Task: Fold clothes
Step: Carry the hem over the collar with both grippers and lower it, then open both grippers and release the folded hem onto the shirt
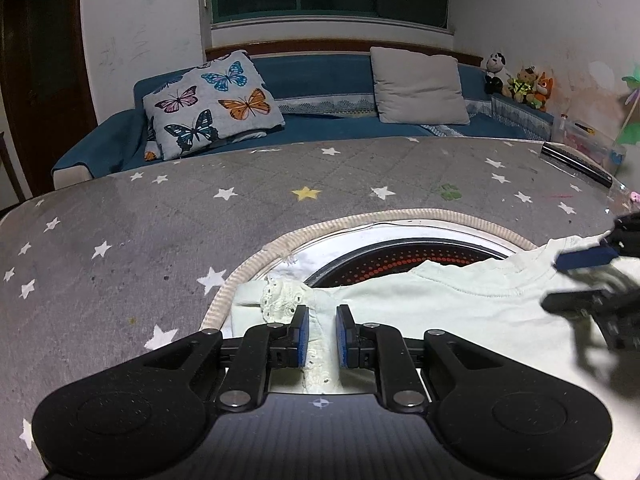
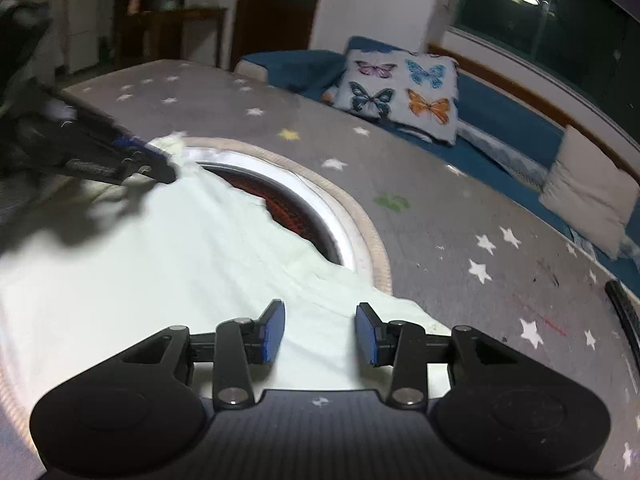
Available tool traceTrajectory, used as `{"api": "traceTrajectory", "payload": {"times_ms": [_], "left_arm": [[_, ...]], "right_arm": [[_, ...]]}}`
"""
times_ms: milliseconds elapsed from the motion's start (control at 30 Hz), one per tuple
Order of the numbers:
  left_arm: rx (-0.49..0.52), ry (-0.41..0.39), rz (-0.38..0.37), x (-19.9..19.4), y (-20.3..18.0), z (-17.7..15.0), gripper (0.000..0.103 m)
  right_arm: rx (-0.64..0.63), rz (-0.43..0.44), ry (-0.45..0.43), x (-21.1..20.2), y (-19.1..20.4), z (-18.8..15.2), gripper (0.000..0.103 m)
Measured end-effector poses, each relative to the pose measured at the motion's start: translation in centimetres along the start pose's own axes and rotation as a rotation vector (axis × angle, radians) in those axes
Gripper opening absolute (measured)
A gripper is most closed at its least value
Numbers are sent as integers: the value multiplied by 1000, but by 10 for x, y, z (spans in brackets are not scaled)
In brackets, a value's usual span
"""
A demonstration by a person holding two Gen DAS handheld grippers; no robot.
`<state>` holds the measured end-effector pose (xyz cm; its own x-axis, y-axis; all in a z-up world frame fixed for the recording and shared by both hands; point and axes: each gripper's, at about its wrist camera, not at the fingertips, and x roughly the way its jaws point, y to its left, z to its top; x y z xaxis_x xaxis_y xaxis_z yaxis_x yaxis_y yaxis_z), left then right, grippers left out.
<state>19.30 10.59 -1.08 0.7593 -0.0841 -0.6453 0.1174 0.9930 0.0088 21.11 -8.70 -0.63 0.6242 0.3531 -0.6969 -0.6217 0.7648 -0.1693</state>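
Grey star-printed cloth (image 1: 160, 216) covers the desk in front of a blue sofa with a butterfly-patterned cushion (image 1: 212, 104), and I take the round dark inset with its beige ribbed rim (image 1: 400, 214) as my landmark. Across its near side lies the pale mint-white garment (image 1: 440, 304), partly covering it. My left hand-held gripper (image 1: 322, 334) is nearly closed, its blue pads pinching the garment's lace-trimmed edge (image 1: 280, 300) at the inset's near left. My right hand-held gripper (image 2: 320, 332) stands partly open over the garment, pads clear of the fabric, gripping nothing.
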Motion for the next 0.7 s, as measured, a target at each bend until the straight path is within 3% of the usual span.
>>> {"api": "traceTrajectory", "payload": {"times_ms": [233, 500, 567, 700], "left_arm": [[-5, -14, -9, -1, 2, -3, 17], [-1, -19, -5, -2, 1, -4, 17], [1, -18, -3, -2, 1, -4, 17], [0, -17, -2, -1, 1, -4, 17]], "right_arm": [[131, -144, 8, 10, -33, 7, 39], [65, 65, -30, 3, 5, 16, 40], [46, 68, -11, 11, 13, 18, 40], [72, -6, 1, 10, 3, 17, 42]]}}
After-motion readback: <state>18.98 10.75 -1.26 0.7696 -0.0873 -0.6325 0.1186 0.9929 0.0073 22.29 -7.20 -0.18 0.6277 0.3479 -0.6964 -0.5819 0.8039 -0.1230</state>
